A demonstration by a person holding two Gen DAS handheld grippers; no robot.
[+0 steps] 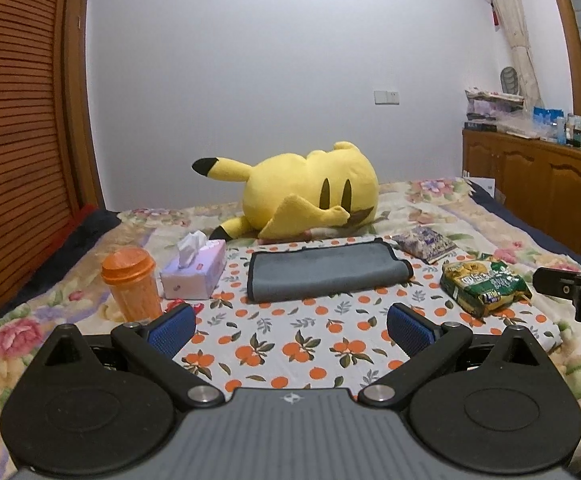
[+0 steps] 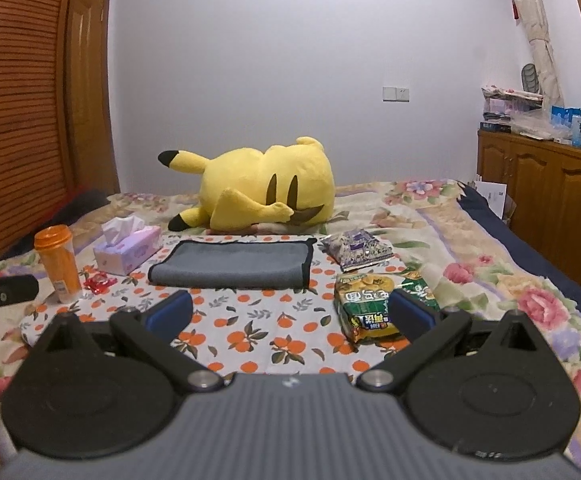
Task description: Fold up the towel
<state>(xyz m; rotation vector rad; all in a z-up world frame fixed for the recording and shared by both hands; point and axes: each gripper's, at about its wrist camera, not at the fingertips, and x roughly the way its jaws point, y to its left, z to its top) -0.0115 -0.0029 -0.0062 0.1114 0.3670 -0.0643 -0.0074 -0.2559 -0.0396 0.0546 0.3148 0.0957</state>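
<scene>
A grey towel with a dark hem (image 1: 322, 270) lies folded into a flat rectangle on the orange-print cloth (image 1: 290, 344); it also shows in the right wrist view (image 2: 234, 266). My left gripper (image 1: 290, 328) is open and empty, held above the cloth, short of the towel's near edge. My right gripper (image 2: 290, 314) is open and empty, also short of the towel, its right finger (image 2: 412, 316) over a green snack bag (image 2: 374, 304). Each gripper's body shows at the edge of the other's view.
A yellow plush toy (image 1: 310, 196) lies behind the towel. An orange cup (image 1: 132, 284) and a tissue box (image 1: 194, 268) stand to its left, a small red wrapper (image 2: 99, 282) near them. A purple packet (image 1: 424, 244) and the green snack bag (image 1: 484, 284) lie right. Wooden cabinets (image 1: 538, 184) stand far right.
</scene>
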